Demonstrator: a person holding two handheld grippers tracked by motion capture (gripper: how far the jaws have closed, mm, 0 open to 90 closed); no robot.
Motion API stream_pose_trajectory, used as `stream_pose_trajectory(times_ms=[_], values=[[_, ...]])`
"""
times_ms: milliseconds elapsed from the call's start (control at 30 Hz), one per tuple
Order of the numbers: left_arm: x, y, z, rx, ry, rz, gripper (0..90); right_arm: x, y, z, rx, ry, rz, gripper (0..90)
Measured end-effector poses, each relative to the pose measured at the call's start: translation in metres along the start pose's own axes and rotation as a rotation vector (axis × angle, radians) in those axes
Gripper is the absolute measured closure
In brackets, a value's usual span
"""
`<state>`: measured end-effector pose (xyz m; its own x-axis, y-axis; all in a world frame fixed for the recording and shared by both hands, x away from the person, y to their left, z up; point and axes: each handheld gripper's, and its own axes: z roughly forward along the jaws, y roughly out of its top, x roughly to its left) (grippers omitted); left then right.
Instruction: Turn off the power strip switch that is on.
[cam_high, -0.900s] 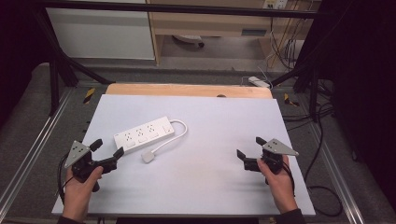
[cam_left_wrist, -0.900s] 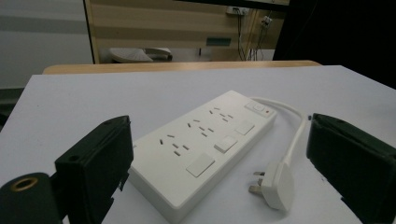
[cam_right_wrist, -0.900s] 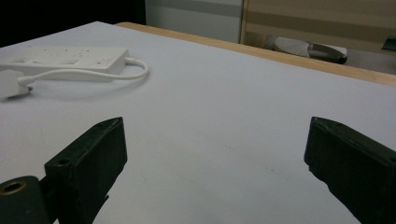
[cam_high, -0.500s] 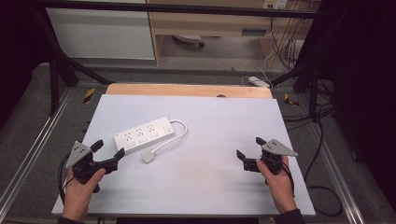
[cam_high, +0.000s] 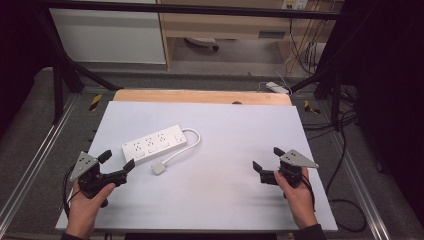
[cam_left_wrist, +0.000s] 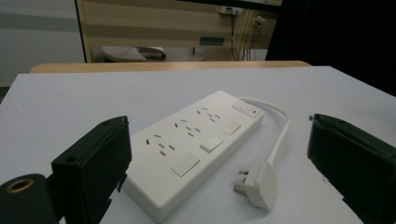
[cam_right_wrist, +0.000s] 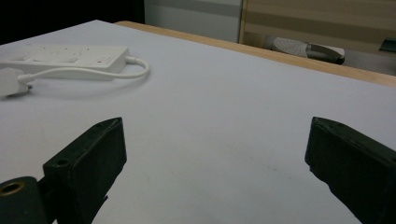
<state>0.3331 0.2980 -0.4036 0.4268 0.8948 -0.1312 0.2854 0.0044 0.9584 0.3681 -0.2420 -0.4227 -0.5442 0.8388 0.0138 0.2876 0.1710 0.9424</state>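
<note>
Power strip lies flat on the white counter, left of centre, nearer the left edge than the right; its short cord loops back to the plug, which lies loose just beside the strip's near side. Left claw sits near the front-left corner, jaws wide, nothing between them, pointing at the strip's near end. Right claw rests by the right edge toward the front, also wide and empty, well apart from the strip.

Likely step: approach and grasp strip or plug. Doing it well: come in low and level from the left, straddle the plug body across its narrow sides, avoid pinching the prongs or the cord; steady the strip with the other claw so it does not slide.

Hard to tell: the socket type and switch positions are small in the high view; in the right gripper view the plug is cut off at the frame's side and the strip looks washed out. Both forearms are cropped at the bottom.
</note>
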Motion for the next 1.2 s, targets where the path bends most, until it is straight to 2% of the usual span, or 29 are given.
stream_pose_trajectory(times_ms=[167,300,400,567,833,1200], values=[[-0.003,0.005,-0.004,0.006,0.001,0.012,6.2,0.002,0.0,0.0,0.001,0.0,-0.008,5.6],[-0.008,0.012,-0.008,-0.003,-0.031,0.022,6.2,0.003,0.001,0.0,0.004,0.0,-0.016,4.9],[-0.013,0.02,-0.01,-0.006,-0.034,0.033,6.3,0.003,0.001,0.0,0.006,0.0,-0.015,4.5],[-0.019,0.031,-0.01,-0.013,-0.045,0.015,6.5,0.005,0.001,-0.001,0.009,0.0,-0.016,4.2],[-0.029,0.052,0.002,-0.013,-0.06,0.038,6.9,0.007,0.001,-0.002,0.011,0.002,-0.025,4.2],[-0.035,0.072,0.024,-0.023,-0.082,0.043,7.4,0.007,0.001,-0.002,0.01,0.002,-0.029,4.1]])
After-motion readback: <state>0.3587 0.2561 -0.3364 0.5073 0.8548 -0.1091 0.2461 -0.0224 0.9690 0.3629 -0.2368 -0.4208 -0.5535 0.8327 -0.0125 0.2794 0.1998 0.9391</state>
